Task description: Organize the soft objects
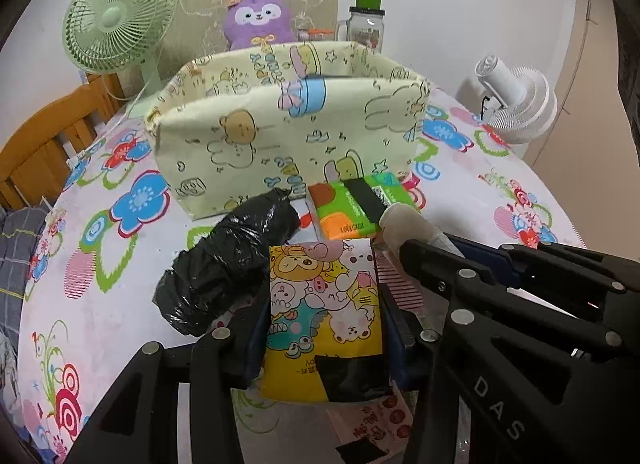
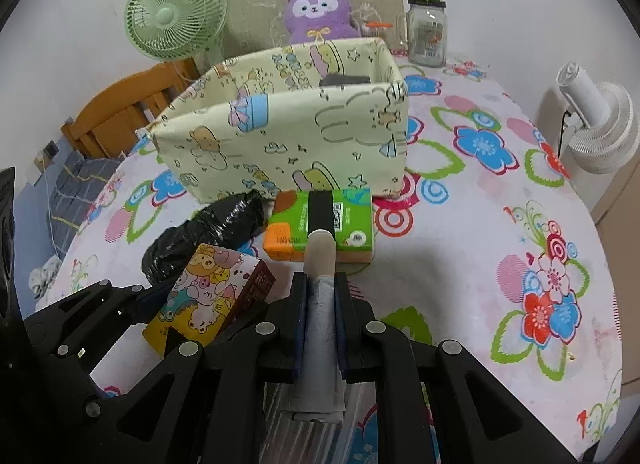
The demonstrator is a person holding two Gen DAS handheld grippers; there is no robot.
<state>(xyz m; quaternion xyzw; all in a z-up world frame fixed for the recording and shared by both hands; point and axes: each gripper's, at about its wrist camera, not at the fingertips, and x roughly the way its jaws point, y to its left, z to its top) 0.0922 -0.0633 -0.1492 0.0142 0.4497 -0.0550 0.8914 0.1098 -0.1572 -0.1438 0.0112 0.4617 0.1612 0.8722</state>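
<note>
Both tongs are gripping: the left gripper is clamped on a yellow cartoon-printed tissue pack, and the right gripper is shut tight on a grey plastic-wrapped roll. Just ahead lie a green-and-orange tissue pack and a crumpled black plastic bag; beyond them stands the pale yellow fabric bin. Grasping looks finished; next comes lifting both over the bin's near wall.

Right gripper tight around grey roll
</note>
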